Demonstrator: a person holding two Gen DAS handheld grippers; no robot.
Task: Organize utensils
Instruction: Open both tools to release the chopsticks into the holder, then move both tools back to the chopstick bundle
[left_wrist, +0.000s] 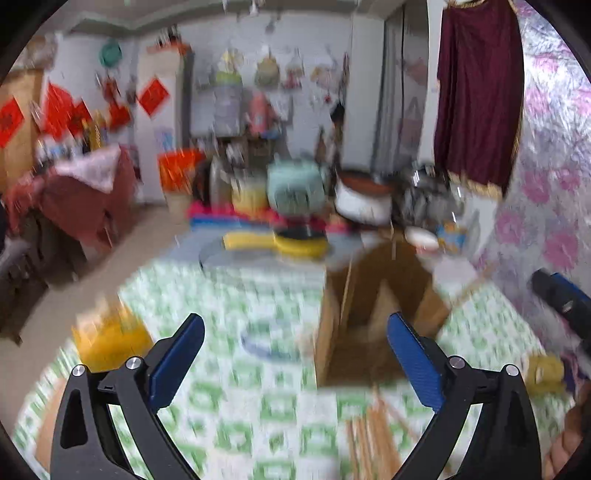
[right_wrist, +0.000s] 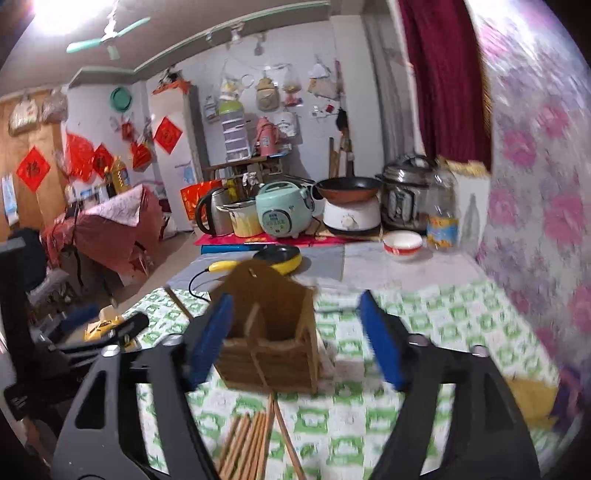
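Note:
A wooden utensil holder (right_wrist: 266, 332) with a divider stands upright on the green-and-white tablecloth (right_wrist: 424, 325). A bundle of several wooden chopsticks (right_wrist: 251, 439) lies flat on the cloth just in front of it. My right gripper (right_wrist: 295, 299) is open, its blue pads (right_wrist: 380, 339) spread to either side of the holder, nothing gripped. In the blurred left wrist view my left gripper (left_wrist: 295, 350) is open wide over the cloth, with the holder (left_wrist: 373, 314) ahead to its right and the chopsticks (left_wrist: 369, 435) below its right finger. The right gripper's finger (left_wrist: 561, 302) shows at that view's right edge.
A yellow pan (right_wrist: 279, 256) with a cord, a white bowl (right_wrist: 402, 243), a bottle (right_wrist: 441, 218), a rice cooker (right_wrist: 282, 214) and other pots crowd the table's far end. A flowered wall (right_wrist: 535, 184) runs along the right. A yellow object (left_wrist: 110, 339) lies left on the cloth.

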